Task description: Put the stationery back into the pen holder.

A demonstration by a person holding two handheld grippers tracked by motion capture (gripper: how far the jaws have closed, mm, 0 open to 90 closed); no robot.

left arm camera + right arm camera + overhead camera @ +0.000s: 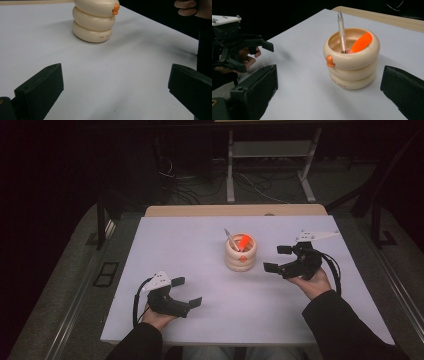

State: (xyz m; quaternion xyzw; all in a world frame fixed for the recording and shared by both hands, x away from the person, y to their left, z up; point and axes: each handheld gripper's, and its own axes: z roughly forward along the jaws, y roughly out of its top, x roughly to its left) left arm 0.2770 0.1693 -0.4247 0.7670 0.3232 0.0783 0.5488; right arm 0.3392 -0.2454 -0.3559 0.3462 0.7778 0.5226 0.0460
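1. The white worktop [200,315] is smooth and matte; we judge the holder could slide on it if knocked.
2. The cream holder [240,255], three stacked glossy rings, sits at frame centre; a side bump might tip it.
3. Our right tool [279,258], jaws spread, hovers just right of it; the left tool [187,292], also spread, waits lower left.
4. The slim pen [341,31] and orange marker [361,43] lean loosely inside and could slip.

A white tabletop [190,320] with a pale wooden strip [200,210] along its far edge stands on grey floor [75,270] in a dark room, cables [190,182] and a white metal frame [270,165] beyond it.
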